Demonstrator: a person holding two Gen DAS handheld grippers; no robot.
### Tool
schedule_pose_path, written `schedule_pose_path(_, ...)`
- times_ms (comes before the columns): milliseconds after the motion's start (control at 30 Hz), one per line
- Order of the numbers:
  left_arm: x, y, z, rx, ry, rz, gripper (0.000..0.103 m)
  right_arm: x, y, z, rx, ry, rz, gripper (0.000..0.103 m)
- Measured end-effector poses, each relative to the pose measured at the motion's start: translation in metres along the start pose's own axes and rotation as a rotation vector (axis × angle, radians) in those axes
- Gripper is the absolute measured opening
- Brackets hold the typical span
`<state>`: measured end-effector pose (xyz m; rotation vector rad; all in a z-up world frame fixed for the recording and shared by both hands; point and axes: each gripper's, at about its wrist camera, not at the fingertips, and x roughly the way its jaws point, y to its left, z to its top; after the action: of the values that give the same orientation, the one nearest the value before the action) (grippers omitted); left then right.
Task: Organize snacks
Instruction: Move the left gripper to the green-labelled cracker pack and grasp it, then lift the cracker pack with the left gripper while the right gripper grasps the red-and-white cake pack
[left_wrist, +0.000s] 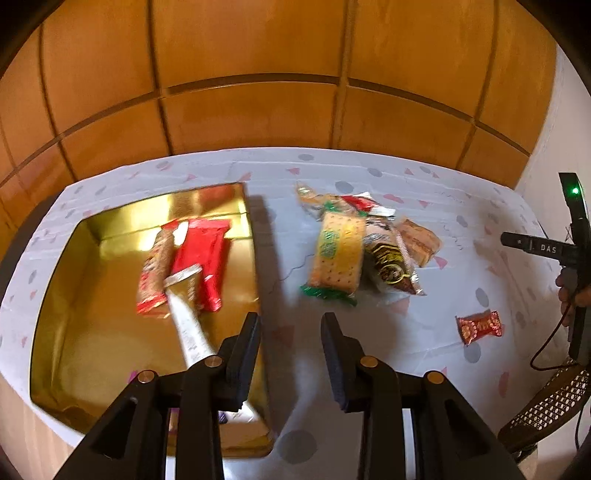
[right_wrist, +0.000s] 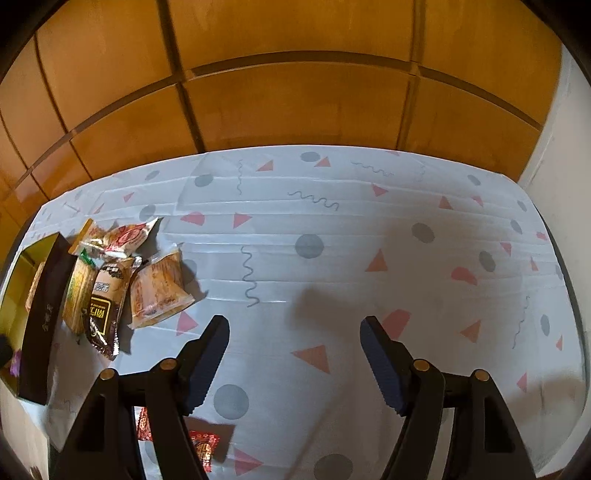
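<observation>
— Gold inside, that tin (left_wrist: 92, 332) on the left of the table. 3 packets lie in it already: a red packet (left_wrist: 205, 258), a brown one beside it, and a long silver stick (left_wrist: 186, 314) across them.

— And the left gripper (left_wrist: 291, 332)?

— Jaws a little apart, nothing between them, hanging over the tin's right wall. The right gripper (right_wrist: 295, 343) is spread wide and empty above bare tablecloth (right_wrist: 332, 221).

— So what's left?

— A heap near the tin: the green-edged cracker pack (left_wrist: 336, 254), a dark brown packet (right_wrist: 103, 306), an orange one (right_wrist: 159, 291), plus a small red sweet (left_wrist: 479, 325) lying apart.

— What could go wrong?

— I'd guess the heap. The packets overlap, so a pinch on one could drag its neighbour off. Slick wrappers may also slip from the pads. And the tin's wall is close; a low-carried packet could catch on it.
</observation>
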<state>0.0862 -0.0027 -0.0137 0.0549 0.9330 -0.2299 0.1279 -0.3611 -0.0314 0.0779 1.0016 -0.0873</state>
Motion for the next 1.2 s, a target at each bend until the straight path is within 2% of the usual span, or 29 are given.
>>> schedule_pose_path(100, 0.012, -0.013, 0.014, 0.055, 0.014, -0.019, 0.034, 0.003, 0.005, 0.000, -0.013, 0.005, 0.012, 0.075)
schedule_pose_path(200, 0.033, -0.027, 0.032, 0.111, 0.042, -0.030, 0.042, 0.002, 0.007, 0.000, -0.022, -0.001, 0.020, 0.076)
schedule_pose_path(367, 0.070, -0.042, 0.054, 0.164, 0.090, -0.060, 0.043, -0.003, 0.002, 0.002, 0.008, -0.020, 0.037, 0.079)
schedule_pose_path(433, 0.085, -0.048, 0.059, 0.186, 0.118, -0.078, 0.048, -0.004, 0.001, 0.003, 0.018, -0.021, 0.041, 0.079)
schedule_pose_path(500, 0.099, -0.049, 0.063, 0.184, 0.136, -0.066, 0.068, -0.004, 0.001, 0.003, 0.018, -0.022, 0.042, 0.080)
schedule_pose_path(533, 0.104, -0.049, 0.064, 0.181, 0.144, -0.063, 0.071, -0.004, 0.001, 0.003, 0.017, -0.022, 0.045, 0.080)
schedule_pose_path(633, 0.116, -0.045, 0.068, 0.158, 0.154, -0.056, 0.071, -0.004, 0.002, 0.003, 0.012, -0.024, 0.050, 0.080)
schedule_pose_path(700, 0.121, -0.043, 0.070, 0.147, 0.157, -0.082, 0.071, -0.004, 0.003, 0.003, 0.006, -0.024, 0.049, 0.080)
schedule_pose_path(733, 0.123, -0.042, 0.071, 0.141, 0.155, -0.083, 0.067, -0.004, 0.004, 0.003, 0.004, -0.024, 0.048, 0.080)
schedule_pose_path(800, 0.129, -0.040, 0.069, 0.128, 0.172, -0.097, 0.048, -0.003, 0.004, 0.003, -0.001, -0.025, 0.048, 0.080)
schedule_pose_path(933, 0.118, -0.035, 0.061, 0.104, 0.148, -0.110, 0.047, -0.003, 0.004, 0.002, -0.004, -0.026, 0.039, 0.080)
schedule_pose_path(1033, 0.089, -0.042, 0.046, 0.133, 0.084, -0.113, 0.047, -0.002, 0.002, 0.003, -0.001, -0.022, 0.029, 0.080)
schedule_pose_path(1200, 0.055, -0.055, 0.013, 0.171, 0.048, -0.135, 0.047, 0.001, 0.005, 0.002, -0.018, -0.005, 0.014, 0.080)
